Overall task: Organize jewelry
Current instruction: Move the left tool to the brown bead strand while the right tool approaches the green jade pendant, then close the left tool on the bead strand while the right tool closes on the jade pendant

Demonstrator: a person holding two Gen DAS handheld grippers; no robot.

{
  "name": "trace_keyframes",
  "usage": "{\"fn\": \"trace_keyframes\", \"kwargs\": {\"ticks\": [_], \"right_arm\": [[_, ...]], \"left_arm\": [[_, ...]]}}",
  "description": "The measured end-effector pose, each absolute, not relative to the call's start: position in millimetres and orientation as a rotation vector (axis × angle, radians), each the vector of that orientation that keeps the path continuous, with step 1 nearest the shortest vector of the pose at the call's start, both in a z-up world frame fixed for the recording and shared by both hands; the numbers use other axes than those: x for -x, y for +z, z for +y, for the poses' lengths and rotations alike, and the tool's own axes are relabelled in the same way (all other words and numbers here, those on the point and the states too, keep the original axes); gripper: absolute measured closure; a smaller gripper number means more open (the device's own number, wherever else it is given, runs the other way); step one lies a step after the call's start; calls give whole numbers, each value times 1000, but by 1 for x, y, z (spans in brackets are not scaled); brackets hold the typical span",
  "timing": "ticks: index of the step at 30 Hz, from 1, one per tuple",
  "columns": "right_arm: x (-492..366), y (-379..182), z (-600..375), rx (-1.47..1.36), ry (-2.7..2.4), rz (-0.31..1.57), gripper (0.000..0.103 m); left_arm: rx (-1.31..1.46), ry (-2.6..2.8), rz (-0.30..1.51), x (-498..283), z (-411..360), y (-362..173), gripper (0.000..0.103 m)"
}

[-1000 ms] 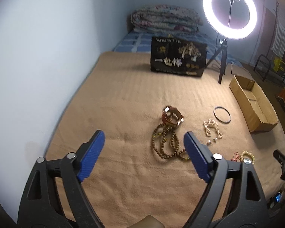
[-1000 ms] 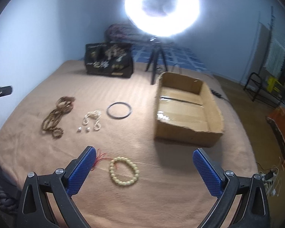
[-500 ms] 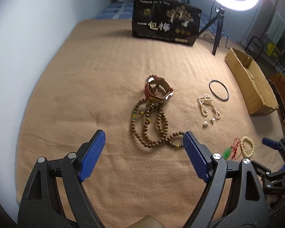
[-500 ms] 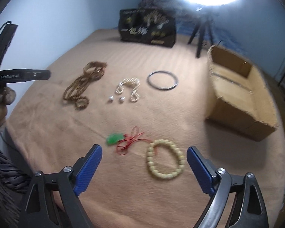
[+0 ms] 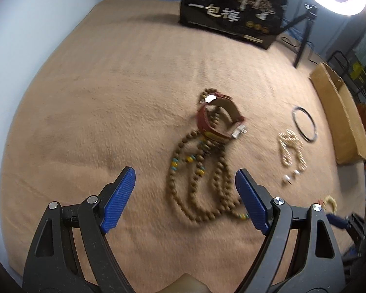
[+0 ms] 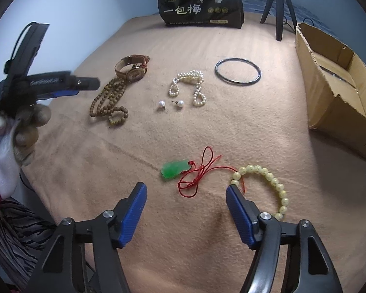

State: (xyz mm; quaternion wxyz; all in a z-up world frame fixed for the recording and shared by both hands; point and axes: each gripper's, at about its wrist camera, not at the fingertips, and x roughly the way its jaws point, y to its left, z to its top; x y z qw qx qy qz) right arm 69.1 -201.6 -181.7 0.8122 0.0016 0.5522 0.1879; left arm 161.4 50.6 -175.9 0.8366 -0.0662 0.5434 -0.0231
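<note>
A tan blanket [image 6: 231, 127] covers the bed and the jewelry is laid out across its middle. The left gripper [image 5: 185, 195] hangs tilted down over the blanket's left part with its blue jaws spread wide and nothing pinched; the near loops of a long brown bead necklace [image 5: 202, 183] show between its fingertips, lying on the cloth. At the necklace's far end sits a brown-strapped watch [image 5: 219, 122], resting on the beads. The right gripper [image 6: 186, 210] hovers near the blanket's front edge, its jaws closing with nothing pressed between them; just beyond its tips lies a green pendant [image 6: 174, 169] on a tangled red cord [image 6: 197, 173], and the cord touches a pale yellow bead bracelet [image 6: 270, 183] just beside the right finger. Toward the middle of the blanket lie a pearl strand [image 6: 188, 83], two pearl studs [image 6: 170, 103] and a dark bangle [image 6: 238, 72]. An open cardboard box [image 6: 334, 92] stands at the right edge, a black printed bag [image 6: 200, 2] at the far edge.
</note>
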Motion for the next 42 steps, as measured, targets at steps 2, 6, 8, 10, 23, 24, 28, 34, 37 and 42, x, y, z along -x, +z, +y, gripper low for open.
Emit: {"fn": "trace_keyframes", "kwargs": {"ticks": [2, 6, 8, 10, 23, 24, 28, 34, 37, 42], "right_arm": [[-70, -182, -200, -3, 399, 1181, 34], [-72, -185, -197, -8, 398, 1183, 38], [-74, -186, -194, -14, 404, 1186, 41], [-75, -186, -192, -14, 409, 1188, 41], [-83, -190, -187, -58, 395, 1200, 51], [-85, -189, -184, -58, 398, 1199, 51], [-88, -191, -173, -18, 392, 1198, 51], [-93, -196, -157, 56, 370, 1186, 54], [-91, -198, -147, 149, 347, 1173, 61], [-86, -199, -137, 272, 339, 1143, 72]], "left_arm": [[163, -43, 1163, -168, 52, -183, 16], [183, -38, 1181, -176, 50, -194, 16], [177, -42, 1188, -178, 47, -198, 16], [169, -38, 1195, -182, 45, -203, 16], [145, -44, 1195, -183, 40, -206, 16], [144, -45, 1195, -183, 40, -206, 16], [128, -48, 1189, -182, 37, -207, 16], [72, -42, 1188, -182, 29, -208, 23], [36, -41, 1177, -181, 25, -208, 30], [27, -39, 1167, -180, 27, -206, 59]]}}
